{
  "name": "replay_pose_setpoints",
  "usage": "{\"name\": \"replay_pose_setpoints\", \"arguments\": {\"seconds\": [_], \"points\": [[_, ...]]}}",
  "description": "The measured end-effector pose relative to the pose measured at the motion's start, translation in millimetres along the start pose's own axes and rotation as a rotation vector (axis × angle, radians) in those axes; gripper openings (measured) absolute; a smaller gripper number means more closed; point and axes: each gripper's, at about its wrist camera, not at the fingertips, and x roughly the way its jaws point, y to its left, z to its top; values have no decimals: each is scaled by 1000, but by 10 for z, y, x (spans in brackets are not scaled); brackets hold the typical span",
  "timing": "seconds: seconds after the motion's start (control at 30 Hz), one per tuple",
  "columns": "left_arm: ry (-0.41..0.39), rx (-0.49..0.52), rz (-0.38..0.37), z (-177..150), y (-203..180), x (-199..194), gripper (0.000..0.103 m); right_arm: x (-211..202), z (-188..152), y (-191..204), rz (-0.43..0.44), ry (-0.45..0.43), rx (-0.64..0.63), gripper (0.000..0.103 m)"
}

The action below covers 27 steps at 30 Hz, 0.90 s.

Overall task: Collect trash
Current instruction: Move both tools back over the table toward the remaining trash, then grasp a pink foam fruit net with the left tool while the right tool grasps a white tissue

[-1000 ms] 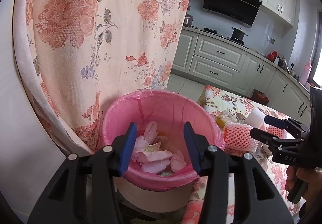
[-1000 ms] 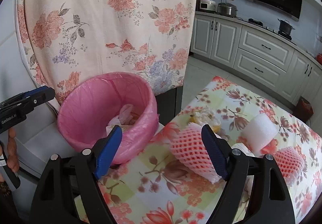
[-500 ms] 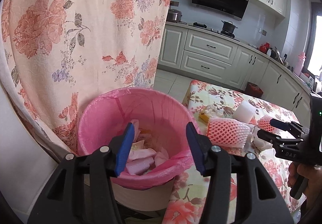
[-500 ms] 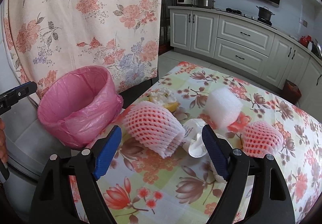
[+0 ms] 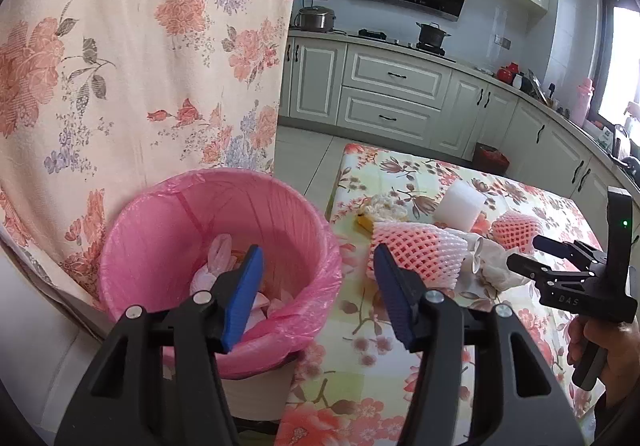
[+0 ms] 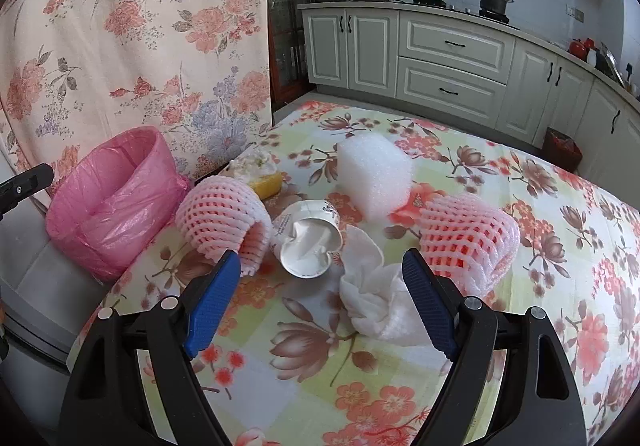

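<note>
Two pink foam nets (image 6: 224, 219) (image 6: 468, 234) lay beside a crushed white cup (image 6: 308, 242) and crumpled tissue (image 6: 372, 294); your left gripper (image 5: 316, 286) and right gripper (image 6: 320, 294) both gaped wide, empty.

Glossy plastic bin liner (image 5: 216, 230) — foam netting (image 6: 224, 221)

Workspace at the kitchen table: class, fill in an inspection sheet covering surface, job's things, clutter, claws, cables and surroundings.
Surface: floral tablecloth on the table.
Job's things: pink-lined bin beside the table edge, trash inside; two pink foam nets, white foam block, crushed paper cup, crumpled tissue, food scrap.
Clutter: nothing seen.
Claws: left claw open, empty; right claw open, empty.
Cables: nothing seen.
Surroundings: floral curtain, kitchen cabinets.
</note>
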Motion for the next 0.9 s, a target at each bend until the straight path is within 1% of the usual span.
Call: {"name": "replay_pose_setpoints", "arguments": {"seconds": [0.3,0.43,0.6,0.7,0.77,0.8,0.9], "points": [[35,39,-35,15,-369,263,58,148,-123,-337,-8,37,42,78],[56,49,-57,18,-532,417,58,228,-178,-390,4,60,37,78],[86,60,-77,20,-690,623,58,337,-233,-466,10,92,48,72],[104,62,-89,20,-762,738,62,403,-267,-494,10,110,46,70],[115,62,-96,23,-808,813,64,444,-279,-502,14,122,45,65],[121,62,-99,23,-828,853,64,460,-284,-503,15,126,43,63],[140,60,-106,23,-886,967,69,500,-280,-485,19,137,34,57]]}}
